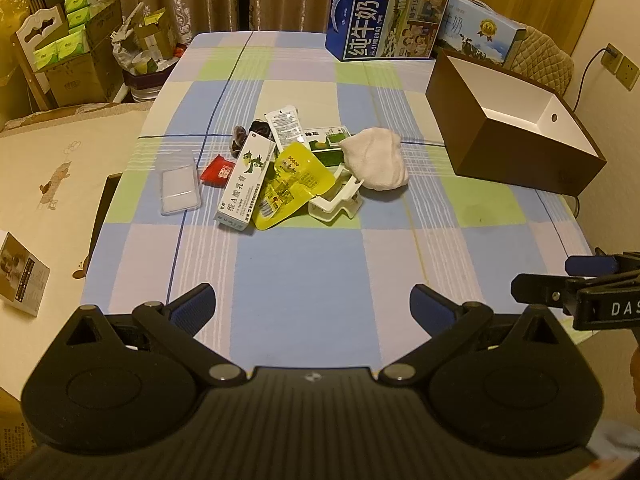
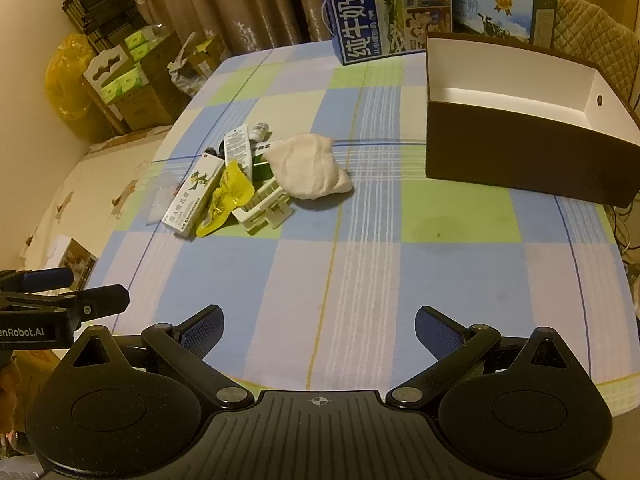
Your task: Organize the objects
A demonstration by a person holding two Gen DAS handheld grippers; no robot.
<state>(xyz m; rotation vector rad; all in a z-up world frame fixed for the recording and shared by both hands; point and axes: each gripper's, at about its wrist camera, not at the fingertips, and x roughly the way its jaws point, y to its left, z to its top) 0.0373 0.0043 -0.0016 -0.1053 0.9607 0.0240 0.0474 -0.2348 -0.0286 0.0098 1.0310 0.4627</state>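
Both grippers spread wide over the near desk edge, holding nothing.

The left gripper [image 1: 312, 304] and right gripper [image 2: 318, 326] face a clutter pile: white cloth [image 1: 378, 158], yellow pouch [image 1: 292, 184], ointment box [image 1: 244, 182]. A brown box [image 2: 524, 156] sits right of it, milk cartons [image 1: 384, 12] behind.

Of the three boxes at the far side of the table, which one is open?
The brown box with the white inside is open at the top and looks empty. The dark blue milk carton and the light blue carton behind it are closed.
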